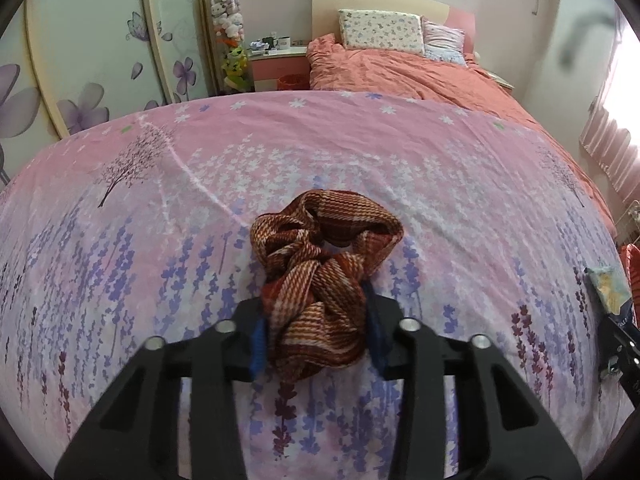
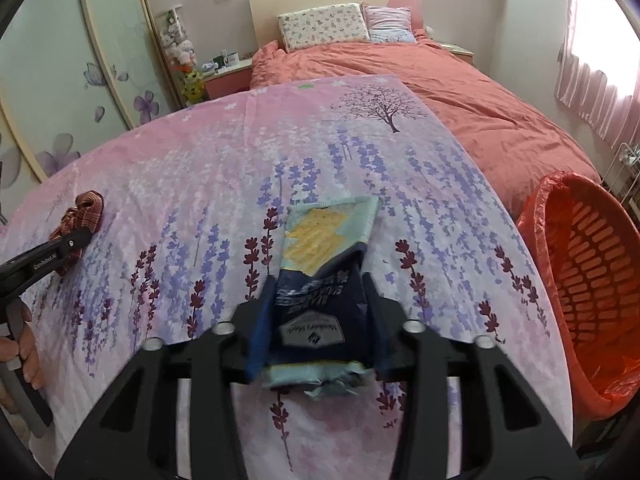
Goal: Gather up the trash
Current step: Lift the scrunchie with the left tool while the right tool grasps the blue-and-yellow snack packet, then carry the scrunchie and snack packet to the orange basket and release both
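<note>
A brown-red checked scrunchie (image 1: pixel 324 260) lies on the pink floral sheet (image 1: pixel 160 208). My left gripper (image 1: pixel 316 316) is shut on its near end; it also shows in the right wrist view (image 2: pixel 76 224) at the far left. My right gripper (image 2: pixel 318 316) is shut on a blue and teal cracker packet (image 2: pixel 324 252), held just over the sheet (image 2: pixel 200 184). The packet also shows at the right edge of the left wrist view (image 1: pixel 610 288). An orange basket (image 2: pixel 592 280) lined with an orange bag stands to the right of the packet.
A bed with an orange duvet (image 2: pixel 460 92) and two pillows (image 2: pixel 324 26) lies beyond the sheet. A pink bedside table (image 1: pixel 278 62) with mugs and a tube of plush toys (image 1: pixel 230 32) stand at the back left. Wardrobe doors (image 1: pixel 80 60) run along the left.
</note>
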{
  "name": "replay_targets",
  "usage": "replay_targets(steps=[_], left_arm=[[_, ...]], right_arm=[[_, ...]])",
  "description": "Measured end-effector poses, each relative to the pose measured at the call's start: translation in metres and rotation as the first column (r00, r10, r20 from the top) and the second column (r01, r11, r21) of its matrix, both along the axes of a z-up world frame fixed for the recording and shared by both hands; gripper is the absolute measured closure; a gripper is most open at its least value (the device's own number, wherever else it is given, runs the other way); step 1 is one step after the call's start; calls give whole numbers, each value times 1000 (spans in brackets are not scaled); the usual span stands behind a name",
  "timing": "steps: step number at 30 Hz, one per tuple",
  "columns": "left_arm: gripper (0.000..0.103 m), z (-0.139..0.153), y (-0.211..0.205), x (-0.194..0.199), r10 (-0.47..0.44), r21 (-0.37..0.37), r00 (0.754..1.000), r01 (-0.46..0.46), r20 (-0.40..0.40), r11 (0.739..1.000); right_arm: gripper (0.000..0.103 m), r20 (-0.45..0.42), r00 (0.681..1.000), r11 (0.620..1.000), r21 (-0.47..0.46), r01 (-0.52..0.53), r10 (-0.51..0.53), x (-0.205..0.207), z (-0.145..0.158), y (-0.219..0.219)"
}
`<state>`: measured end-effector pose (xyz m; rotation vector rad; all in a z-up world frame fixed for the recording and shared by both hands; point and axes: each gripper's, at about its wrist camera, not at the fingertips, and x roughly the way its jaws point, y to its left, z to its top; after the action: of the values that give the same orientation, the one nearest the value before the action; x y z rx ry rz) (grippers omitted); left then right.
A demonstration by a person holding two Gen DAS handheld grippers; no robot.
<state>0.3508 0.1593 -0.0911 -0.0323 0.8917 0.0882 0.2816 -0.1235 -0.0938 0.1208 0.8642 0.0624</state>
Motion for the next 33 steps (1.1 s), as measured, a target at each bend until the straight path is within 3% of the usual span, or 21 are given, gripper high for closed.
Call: replay_targets(steps=[11,18,25,33], left_arm=[[72,34,-26,-24,-24,68,994,17,102,998],[72,66,-46,-48,-63,42,986,57,155,997],[72,100,-85,-74,-145,12,967,146,208,989],[72,127,-154,-101,-275,-4,927,285,254,959]], right_arm=[[72,57,998,1000,14,1,-2,-24,23,-23],[72,147,989,999,41,-2,-4,-52,53,-44],[72,230,973,998,60,14,-27,-76,83,-68],[72,300,951,996,64,65,-81,-101,100,-106]])
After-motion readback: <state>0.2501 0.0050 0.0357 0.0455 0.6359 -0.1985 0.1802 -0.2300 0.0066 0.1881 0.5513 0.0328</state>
